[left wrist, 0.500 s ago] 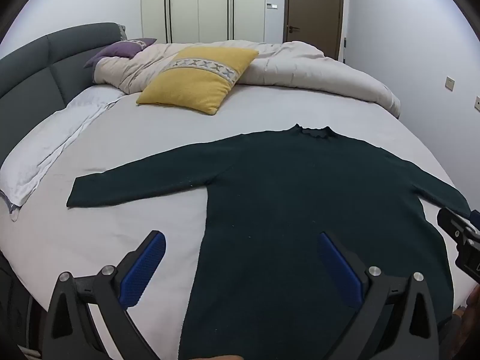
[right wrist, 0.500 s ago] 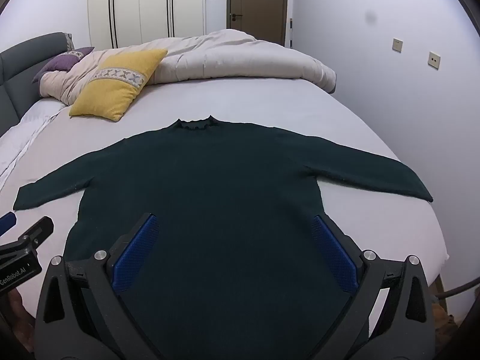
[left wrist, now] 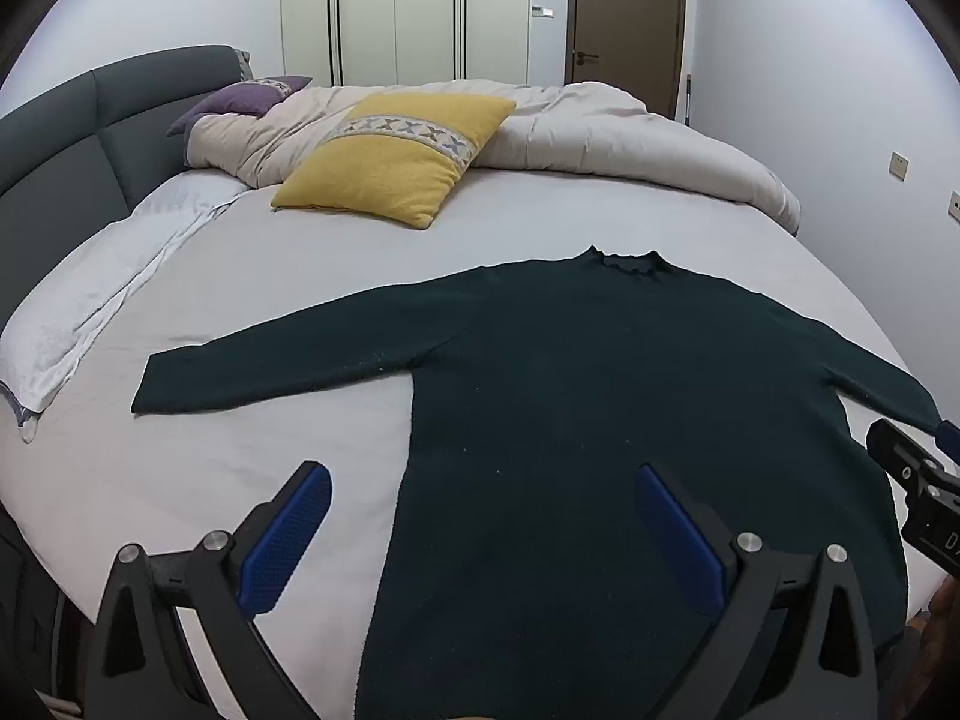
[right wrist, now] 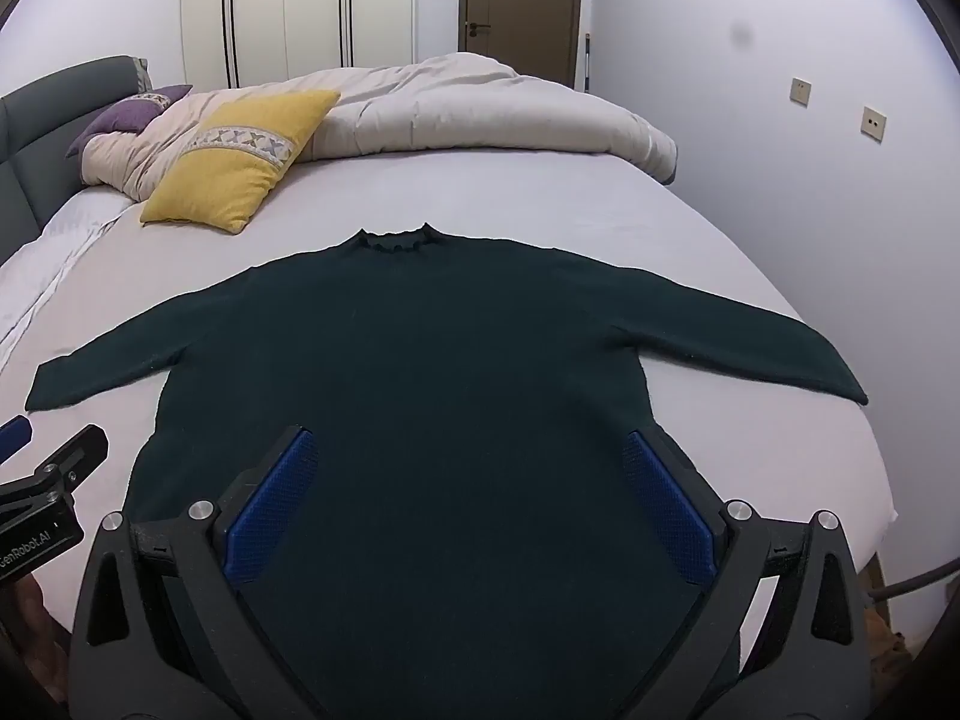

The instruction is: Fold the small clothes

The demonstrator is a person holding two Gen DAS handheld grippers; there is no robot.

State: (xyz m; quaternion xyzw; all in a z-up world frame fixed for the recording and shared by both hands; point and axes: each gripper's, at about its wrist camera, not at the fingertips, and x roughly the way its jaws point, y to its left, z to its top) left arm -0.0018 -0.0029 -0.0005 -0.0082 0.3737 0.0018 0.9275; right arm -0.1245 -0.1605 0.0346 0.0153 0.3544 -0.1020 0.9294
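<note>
Presently: dark green knitted long-sleeved sweater [right wrist: 420, 372] flat, unfolded, collar at twelve o'clock; left gripper [left wrist: 480, 534] and right gripper [right wrist: 474, 504] jaws wide apart, empty.

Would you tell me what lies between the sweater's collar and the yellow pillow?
Nothing: only bare bed sheet separates the sweater collar from the yellow pillow, seen in both wrist views.

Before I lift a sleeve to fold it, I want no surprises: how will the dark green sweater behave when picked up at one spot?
The dark green sweater lies flat and limp on the bed, so it will probably drape and sag. Its knit looks fuzzy, so likely not slippery. The spread sleeve may trail behind.
</note>
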